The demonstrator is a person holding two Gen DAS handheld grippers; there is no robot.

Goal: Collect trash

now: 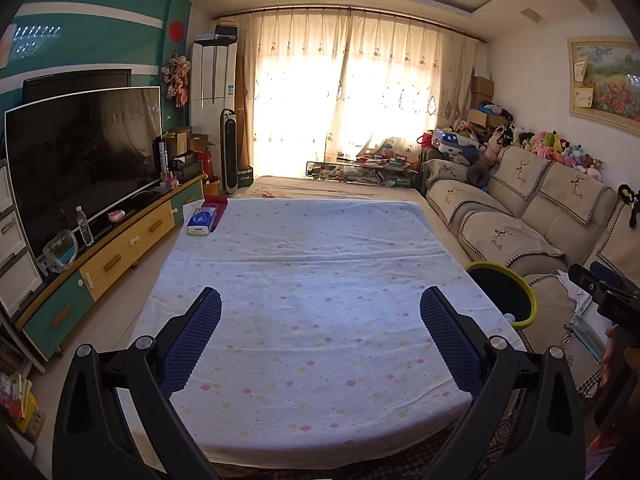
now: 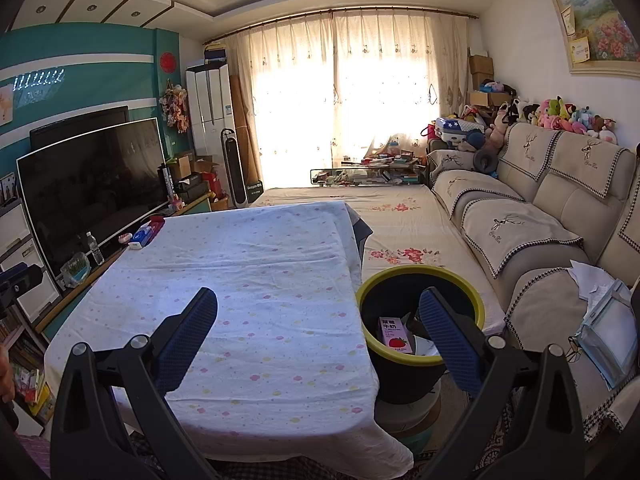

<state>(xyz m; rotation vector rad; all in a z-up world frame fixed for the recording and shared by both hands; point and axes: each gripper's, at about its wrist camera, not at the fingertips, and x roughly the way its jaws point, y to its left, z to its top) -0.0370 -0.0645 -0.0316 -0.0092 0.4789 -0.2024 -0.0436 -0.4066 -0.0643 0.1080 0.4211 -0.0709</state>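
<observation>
Both the left gripper (image 1: 320,312) and right gripper (image 2: 318,310) hover with jaws released above the table (image 2: 248,264), pink carton (image 2: 394,334) lying inside the bin (image 2: 368,286).

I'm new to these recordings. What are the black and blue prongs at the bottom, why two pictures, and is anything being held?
The prongs are handheld grippers a person carries, each with a camera looking along its jaws. One picture is from the left gripper, the other from the right gripper. Both are open and hold nothing. The table cloth carries only a tissue pack at its far corner. The bin beside the table already holds a pink carton.
</observation>
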